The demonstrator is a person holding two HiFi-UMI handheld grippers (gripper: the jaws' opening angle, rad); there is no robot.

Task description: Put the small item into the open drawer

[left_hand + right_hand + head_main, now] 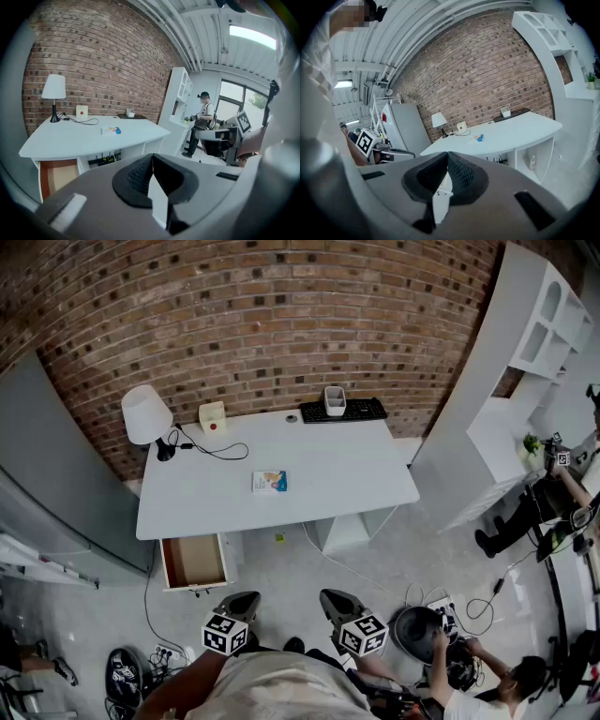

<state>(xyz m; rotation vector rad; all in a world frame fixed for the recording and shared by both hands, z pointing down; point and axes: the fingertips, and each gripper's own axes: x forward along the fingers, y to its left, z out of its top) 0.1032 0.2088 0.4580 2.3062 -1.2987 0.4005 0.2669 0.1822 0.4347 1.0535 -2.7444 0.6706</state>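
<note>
Left gripper (152, 156): jaws closed tip to tip, nothing between the black ribbed pads. Held low at the near edge of the head view, marker cube on top, aimed toward the desk.

Right gripper (447, 153): same condition, jaws together and holding nothing. Just beside the left one, on its right.

Open drawer (194, 562): pulled out from under the left end of the white desk (356, 470). White front and walls, brown bottom in plain sight. Nearest task piece to the left gripper, ahead of it and slightly left, not touching it.

Small item (270, 481): flat white box with blue and orange print, lying on the desk top near the middle, back from the near edge. Well apart from both grippers, beyond the drawer and to its right. Above and left of the closed jaws in the left gripper view, above and right of them in the right gripper view.

White cup (335, 400): at the desk's back edge, just beside a black keyboard (361, 411). Contents not discernible.

Also on the desk, left rear: white-shaded table lamp (145, 413) and pale box with a red button (213, 416).

Surroundings: brick wall (281, 315) behind the desk, white shelf unit (525, 343) at right, person (473, 701) crouched low on the floor at lower right.
</note>
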